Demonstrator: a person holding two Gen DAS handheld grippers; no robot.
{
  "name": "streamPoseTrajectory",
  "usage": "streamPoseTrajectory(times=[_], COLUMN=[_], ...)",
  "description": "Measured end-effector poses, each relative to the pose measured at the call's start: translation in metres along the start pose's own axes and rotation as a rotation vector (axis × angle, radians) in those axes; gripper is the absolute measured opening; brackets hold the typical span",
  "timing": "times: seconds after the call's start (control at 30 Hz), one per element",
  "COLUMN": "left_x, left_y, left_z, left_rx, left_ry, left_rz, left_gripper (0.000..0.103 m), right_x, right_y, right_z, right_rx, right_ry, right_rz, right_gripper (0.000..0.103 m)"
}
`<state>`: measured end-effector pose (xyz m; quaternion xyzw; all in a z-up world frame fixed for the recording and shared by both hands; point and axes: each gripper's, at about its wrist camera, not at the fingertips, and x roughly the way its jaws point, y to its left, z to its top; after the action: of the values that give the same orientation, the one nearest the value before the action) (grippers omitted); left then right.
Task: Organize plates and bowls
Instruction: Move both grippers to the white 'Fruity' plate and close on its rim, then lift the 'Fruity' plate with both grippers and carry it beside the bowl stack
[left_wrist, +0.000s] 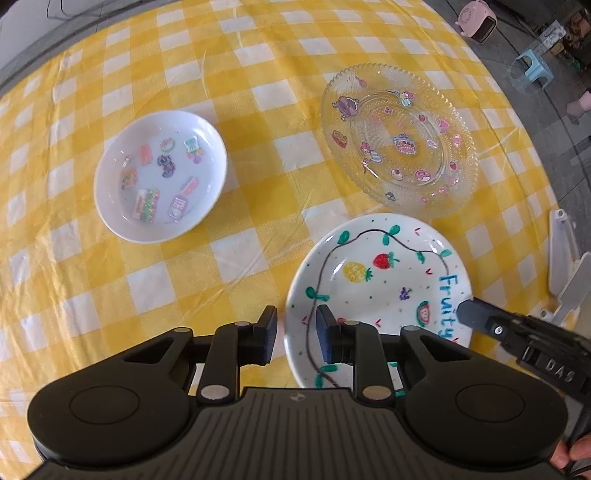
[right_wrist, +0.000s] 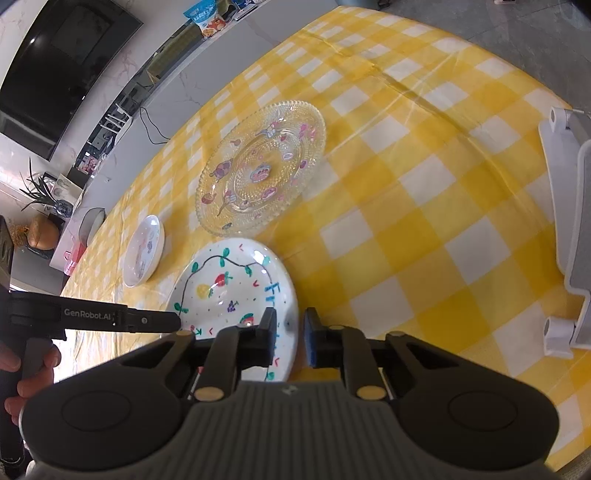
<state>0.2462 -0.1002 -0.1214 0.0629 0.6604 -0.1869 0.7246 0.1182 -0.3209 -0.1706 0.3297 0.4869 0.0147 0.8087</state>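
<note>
The desk (left_wrist: 258, 74) is spread with a yellow-and-white checked cloth (right_wrist: 424, 229) that runs out to its curved edge. Largest of the dishes is the clear glass plate (left_wrist: 399, 136), beaded at the rim and dotted with pink and purple cartoon stickers; it lies flat on the far right of the left wrist view. Just in front of it, their rims almost meeting, lies the white plate painted with fruit (left_wrist: 376, 291): a strawberry, a pineapple, grapes, a watermelon slice, a looping vine and the blue word "Fruity". Well apart to the left sits the smaller white sticker dish (left_wrist: 160, 177), its well scattered with colourful stickers.

At the desk's right edge stands a white plastic rack (right_wrist: 570, 229), only partly in frame, so its form is hard to make out.

The left tool (left_wrist: 295, 338) has its jaws parted and straddling the near left rim of the fruit plate, one finger outside on the cloth, the other over the plate's inside. The right tool (right_wrist: 291, 339) likewise stands released, its fingers set on either side of the plate's right rim near the lettering. Neither pair looks pressed against the rim, and the plate seems to rest flat on the cloth. In the right wrist view the left tool's finger, marked "GenRobot.AI", reaches in over the plate's far side.
</note>
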Motion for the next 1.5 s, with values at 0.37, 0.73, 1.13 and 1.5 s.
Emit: streamPoseTrajectory(times=[0.37,0.73,1.13,1.5], left_x=[0.001,-0.016,-0.035,-0.031], left_y=[0.000,-0.014,-0.037,-0.045], left_z=[-0.001,-0.021,-0.054,-0.080], left_rx=[-0.065,-0.064,-0.093,-0.113], left_ry=[-0.012,-0.063,-0.099,-0.115], left_rz=[-0.007,0.007,-0.008,0.015], left_gripper=[0.024,0.018,0.017,0.017], right_x=[0.000,-0.012,-0.038,-0.045], right_y=[-0.004,-0.008,-0.021,-0.009], right_z=[0.000,-0.002,-0.007,-0.009], right_rx=[0.017,0.020,0.069,-0.059], right_ry=[0.007,-0.010,0.005,0.029], right_rz=[0.013,0.010,0.004,-0.059], right_gripper=[0.006,0.007,0.007,0.007])
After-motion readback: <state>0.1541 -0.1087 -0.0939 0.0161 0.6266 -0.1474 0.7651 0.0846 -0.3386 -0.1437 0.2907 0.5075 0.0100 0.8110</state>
